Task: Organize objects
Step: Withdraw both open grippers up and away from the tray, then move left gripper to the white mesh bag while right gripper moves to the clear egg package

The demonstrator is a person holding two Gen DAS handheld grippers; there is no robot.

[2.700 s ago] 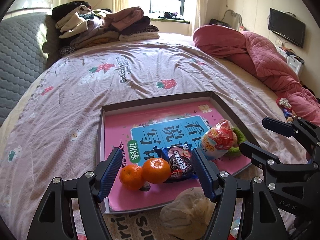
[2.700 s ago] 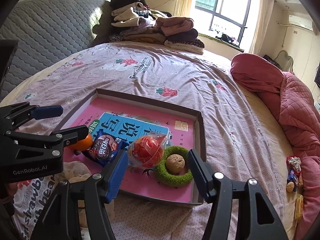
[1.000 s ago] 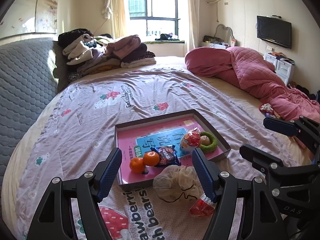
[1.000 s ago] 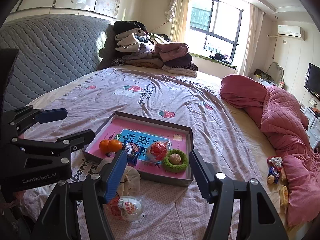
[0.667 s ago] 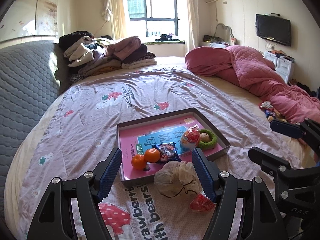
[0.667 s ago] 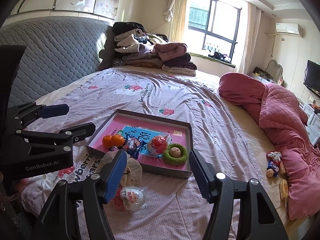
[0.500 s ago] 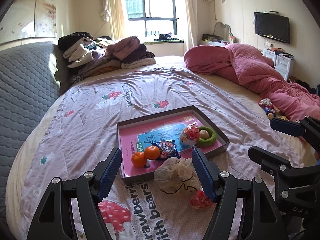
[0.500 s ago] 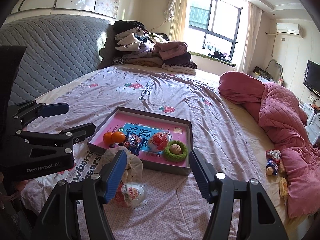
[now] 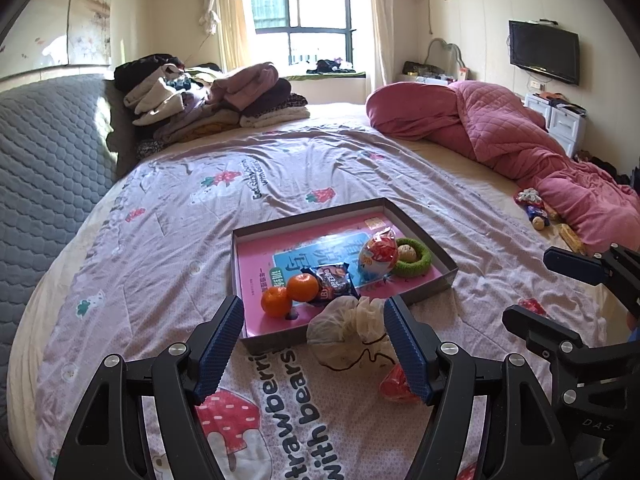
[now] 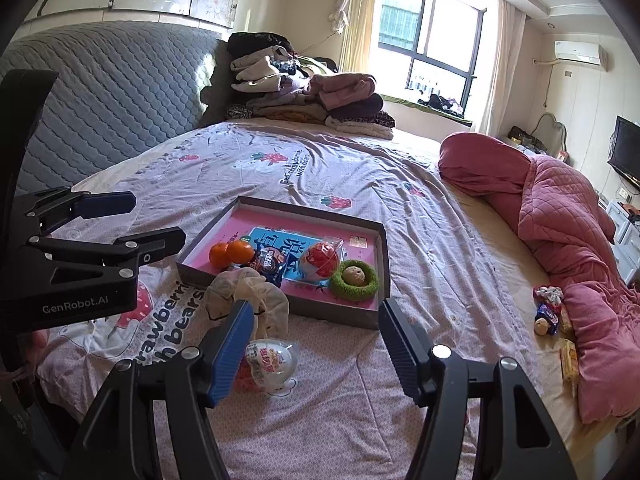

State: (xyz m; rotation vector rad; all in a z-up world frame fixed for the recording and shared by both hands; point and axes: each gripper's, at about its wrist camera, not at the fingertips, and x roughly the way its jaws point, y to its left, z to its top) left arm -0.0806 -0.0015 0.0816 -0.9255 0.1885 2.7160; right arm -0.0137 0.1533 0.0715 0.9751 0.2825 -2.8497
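Both black blue-padded grippers, left (image 9: 314, 342) and right (image 10: 316, 344), hung wide and empty, back from the shallow grey cardboard tray (image 10: 382, 264), seemingly sizing up the clear plastic egg toy (image 10: 272, 364) lying outside it.

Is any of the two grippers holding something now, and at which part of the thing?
Nothing is held. The left gripper and the right gripper both stand open above the bed, with no object between their fingers.

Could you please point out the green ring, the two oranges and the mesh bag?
green ring (image 10: 374, 285): right wrist view, its right rim.
two oranges (image 9: 303, 287): left wrist view, the right orange's middle.
mesh bag (image 9: 334, 326): left wrist view, its bulging left side.
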